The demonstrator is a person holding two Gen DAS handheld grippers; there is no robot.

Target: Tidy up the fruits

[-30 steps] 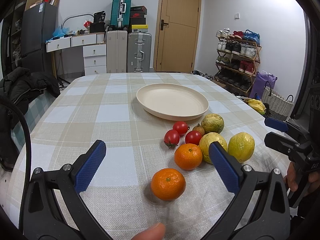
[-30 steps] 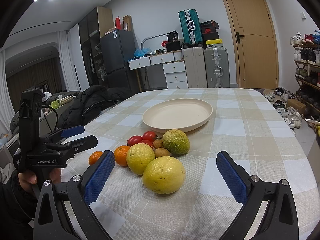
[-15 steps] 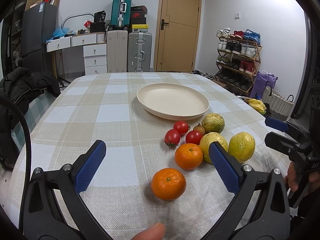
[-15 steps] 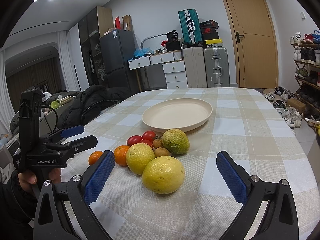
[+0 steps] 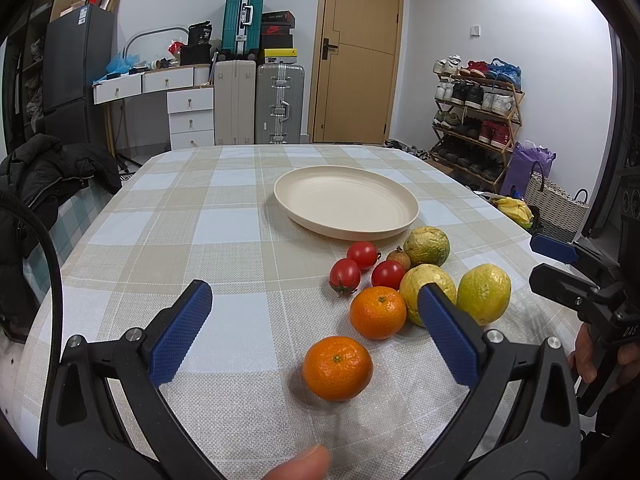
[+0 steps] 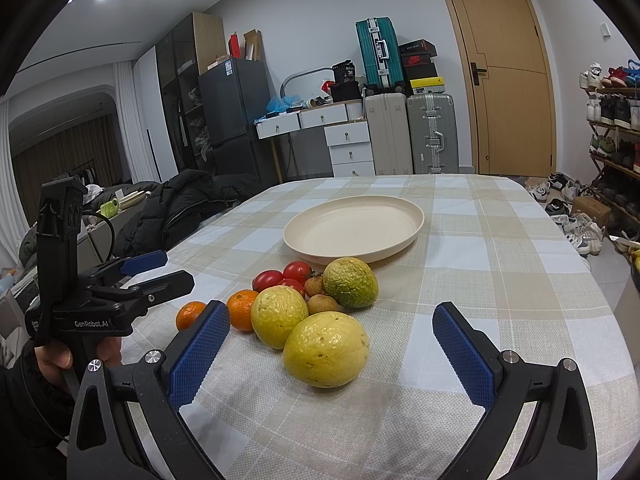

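Observation:
A cream plate sits mid-table with nothing on it. In front of it lies a cluster of fruit: two oranges, three red tomatoes, a green citrus and two yellow citrus. My left gripper is open, its blue pads straddling the near orange. My right gripper is open around the big yellow citrus, not touching it. Each gripper shows in the other's view.
A checked cloth covers the table. A dark jacket hangs over a chair at the left edge. Suitcases, drawers and a door stand behind; a shoe rack and baskets are on the right.

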